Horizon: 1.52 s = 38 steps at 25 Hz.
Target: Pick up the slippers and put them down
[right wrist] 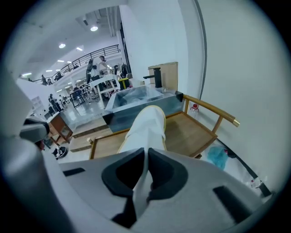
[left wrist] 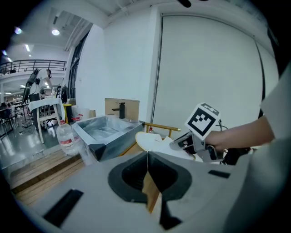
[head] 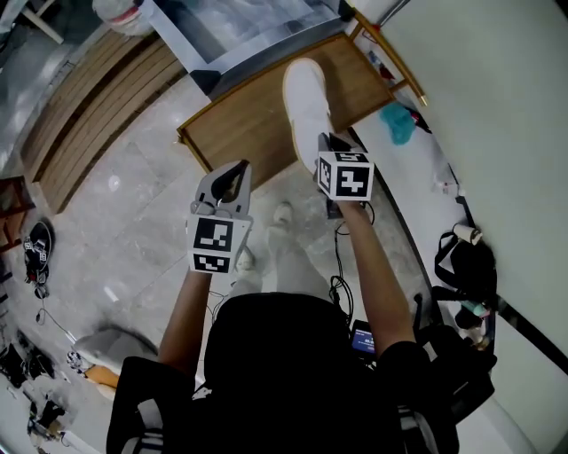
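A person standing on a pale stone floor holds a white slipper in the right hand-held gripper. Its jaws are pinched narrow on one end of the slipper, whose thin edge runs between the pads in the right gripper view. The slipper hangs clear in the air over the low wooden bench. Its gripped end is above the bench's near edge and its free end reaches out over the boards toward the far edge. The left hand-held gripper is raised beside it, apart from the slipper and short of the bench's near edge. Its jaws are closed tip to tip on nothing, as the left gripper view shows. A grey basin with a black tap stands beyond the bench's far edge, and a brass-coloured rail runs along the bench's wall-side edge. A crumpled teal cloth lies on the floor between that edge and the white wall. A clear water bottle stands near the basin.
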Each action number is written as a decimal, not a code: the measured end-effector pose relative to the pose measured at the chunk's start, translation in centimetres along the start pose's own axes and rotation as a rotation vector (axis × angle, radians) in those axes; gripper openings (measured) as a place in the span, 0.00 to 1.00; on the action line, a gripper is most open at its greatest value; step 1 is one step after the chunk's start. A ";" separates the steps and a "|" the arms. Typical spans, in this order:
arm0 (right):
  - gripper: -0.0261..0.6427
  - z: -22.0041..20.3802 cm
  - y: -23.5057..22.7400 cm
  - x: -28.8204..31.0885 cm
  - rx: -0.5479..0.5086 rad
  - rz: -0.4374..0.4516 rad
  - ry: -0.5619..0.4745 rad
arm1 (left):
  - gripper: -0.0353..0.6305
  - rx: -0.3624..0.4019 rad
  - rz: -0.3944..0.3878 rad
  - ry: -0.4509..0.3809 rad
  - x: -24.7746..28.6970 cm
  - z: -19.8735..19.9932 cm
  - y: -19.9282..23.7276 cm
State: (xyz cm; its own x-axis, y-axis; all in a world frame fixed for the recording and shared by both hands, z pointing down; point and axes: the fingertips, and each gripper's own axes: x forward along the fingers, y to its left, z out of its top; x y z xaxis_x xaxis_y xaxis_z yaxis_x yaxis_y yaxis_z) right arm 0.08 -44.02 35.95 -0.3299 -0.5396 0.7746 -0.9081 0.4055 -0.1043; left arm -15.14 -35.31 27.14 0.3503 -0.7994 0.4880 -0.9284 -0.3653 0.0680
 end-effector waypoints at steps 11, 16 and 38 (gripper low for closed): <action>0.06 -0.6 4.8 -8.3 -0.009 -0.031 -0.113 | 0.06 0.059 -0.042 -0.071 -6.9 0.9 -1.5; 0.06 -2.0 7.8 -11.2 -0.026 -0.049 -0.146 | 0.06 0.055 -0.076 -0.100 -10.5 0.5 -2.4; 0.06 -5.4 19.1 -26.6 -0.051 -0.096 -0.375 | 0.06 0.223 -0.149 -0.234 -26.2 0.5 -6.9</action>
State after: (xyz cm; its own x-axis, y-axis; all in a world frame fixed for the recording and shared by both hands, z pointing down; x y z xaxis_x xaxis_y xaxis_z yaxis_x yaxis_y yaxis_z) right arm -7.09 -17.99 16.72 -0.3238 -0.8055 0.4963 -0.9286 0.3710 -0.0036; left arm -17.83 -12.08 13.40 0.5226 -0.8079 0.2724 -0.8241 -0.5605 -0.0814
